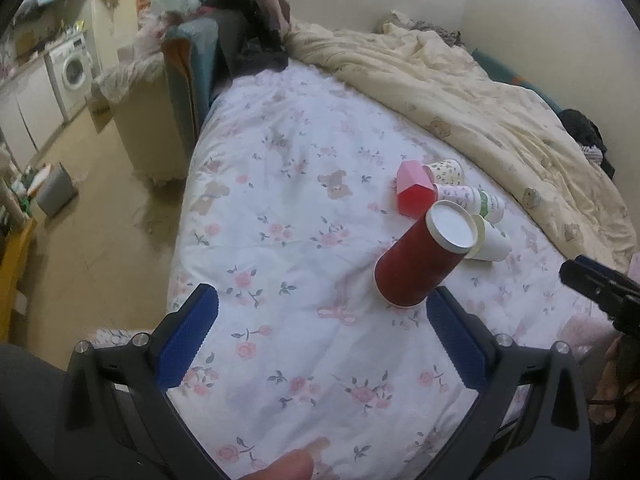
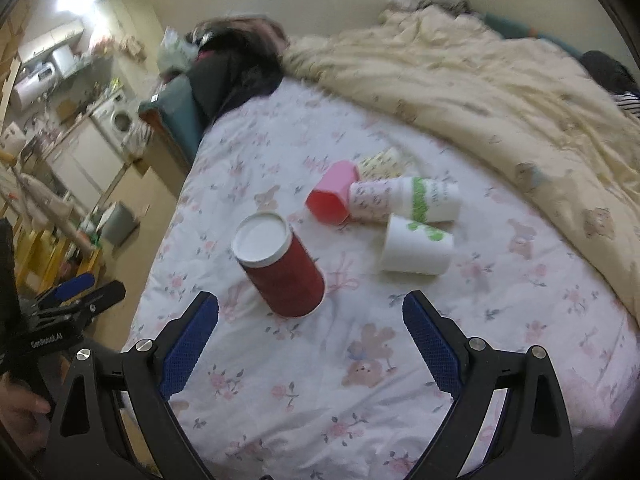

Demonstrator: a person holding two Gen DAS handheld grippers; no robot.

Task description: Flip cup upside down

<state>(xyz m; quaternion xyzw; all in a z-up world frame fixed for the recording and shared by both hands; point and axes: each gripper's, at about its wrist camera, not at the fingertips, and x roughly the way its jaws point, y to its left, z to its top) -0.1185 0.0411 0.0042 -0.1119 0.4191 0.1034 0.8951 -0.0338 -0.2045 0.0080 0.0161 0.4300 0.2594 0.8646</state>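
Note:
A red paper cup stands upside down on the floral bedsheet, its white base facing up; it also shows in the right wrist view. My left gripper is open and empty, just in front of the cup and to its left. My right gripper is open and empty, a short way in front of the cup. The right gripper's tip shows at the right edge of the left wrist view. The left gripper shows at the left edge of the right wrist view.
Behind the red cup lie a pink cup, a patterned white cup with a green band, a plain white cup and a dotted cup, all on their sides. A cream duvet is heaped at the right. The bed's edge drops to the floor at left.

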